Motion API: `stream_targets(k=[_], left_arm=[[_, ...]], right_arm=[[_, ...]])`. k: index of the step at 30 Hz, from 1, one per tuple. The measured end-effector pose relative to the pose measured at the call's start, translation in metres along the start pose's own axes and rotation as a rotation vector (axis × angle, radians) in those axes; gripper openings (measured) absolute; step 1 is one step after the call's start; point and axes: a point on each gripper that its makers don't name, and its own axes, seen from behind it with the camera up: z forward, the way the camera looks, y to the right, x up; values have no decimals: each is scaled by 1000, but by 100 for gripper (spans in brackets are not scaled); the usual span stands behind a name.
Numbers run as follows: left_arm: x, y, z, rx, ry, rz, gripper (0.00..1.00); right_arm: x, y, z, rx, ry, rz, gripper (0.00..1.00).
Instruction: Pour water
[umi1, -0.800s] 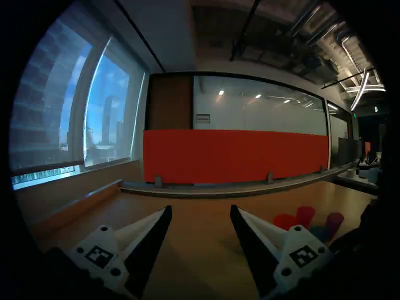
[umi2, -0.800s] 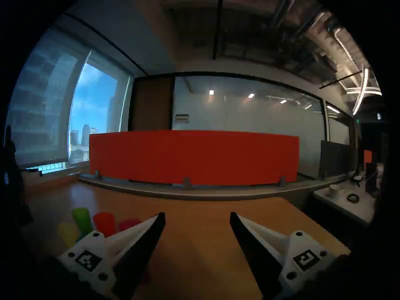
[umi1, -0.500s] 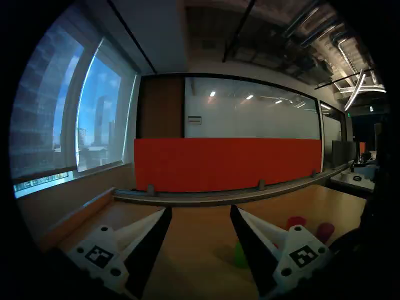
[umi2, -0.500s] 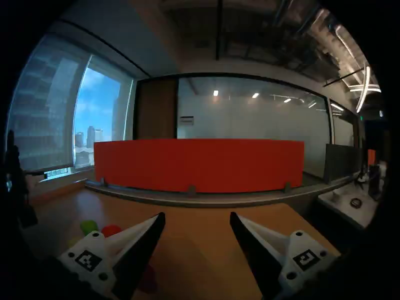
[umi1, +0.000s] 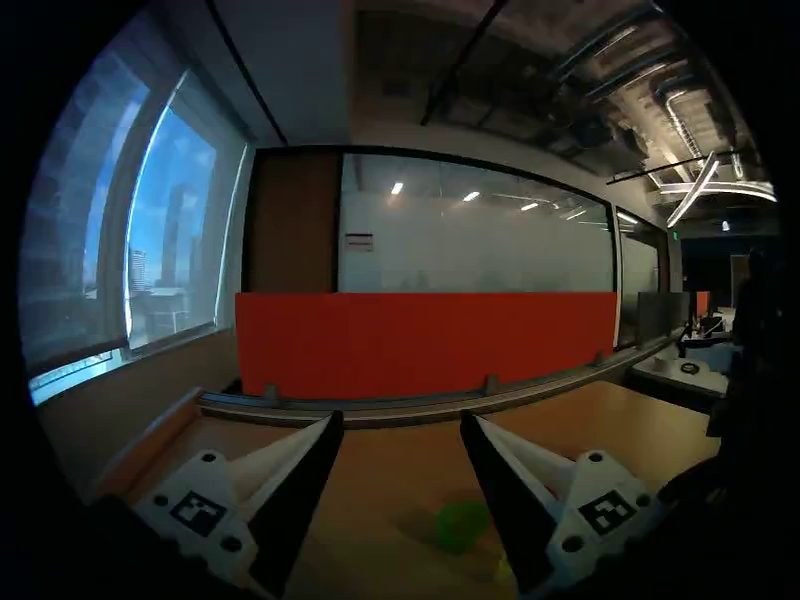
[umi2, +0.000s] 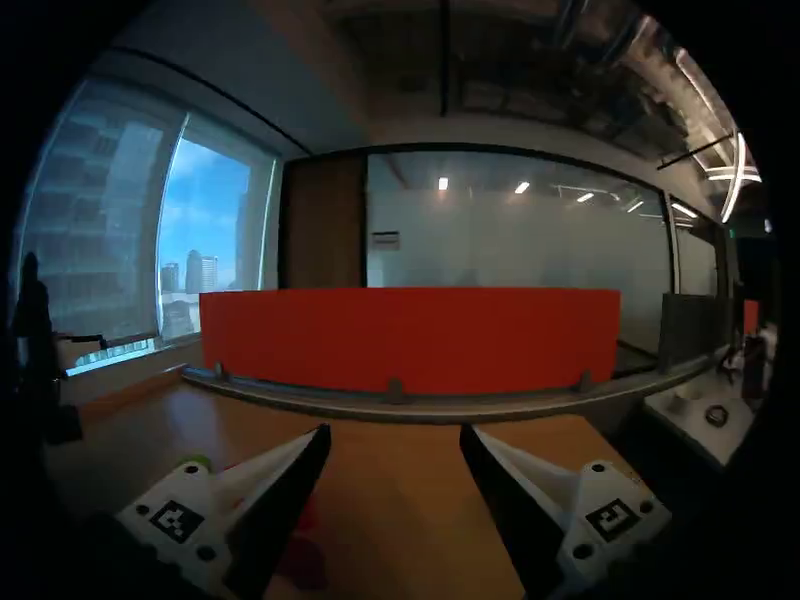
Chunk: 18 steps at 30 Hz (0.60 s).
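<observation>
Risks tipping the green cup, low at centre of the left gripper view, by closing off-centre with the left gripper, now spread wide and holding nothing. Same for the right gripper: gaping, empty, with what seems a red cup half hidden behind a finger at lower left. Likely to buckle and spill if squeezed hard, judging by the smooth, thin-looking plastic and round shape. Looks slick underneath too: polished wooden table, bounded at mid-frame by a flat, matte orange partition.
</observation>
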Motion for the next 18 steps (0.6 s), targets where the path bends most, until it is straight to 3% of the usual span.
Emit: stream_targets(k=[12, 18], left_arm=[[6, 20, 0, -123, -16, 25, 86], [8, 36, -2, -207, -16, 5, 86]], right_arm=[[5, -31, -2, 160, -11, -3, 100], [8, -54, -5, 268, -13, 1, 100]])
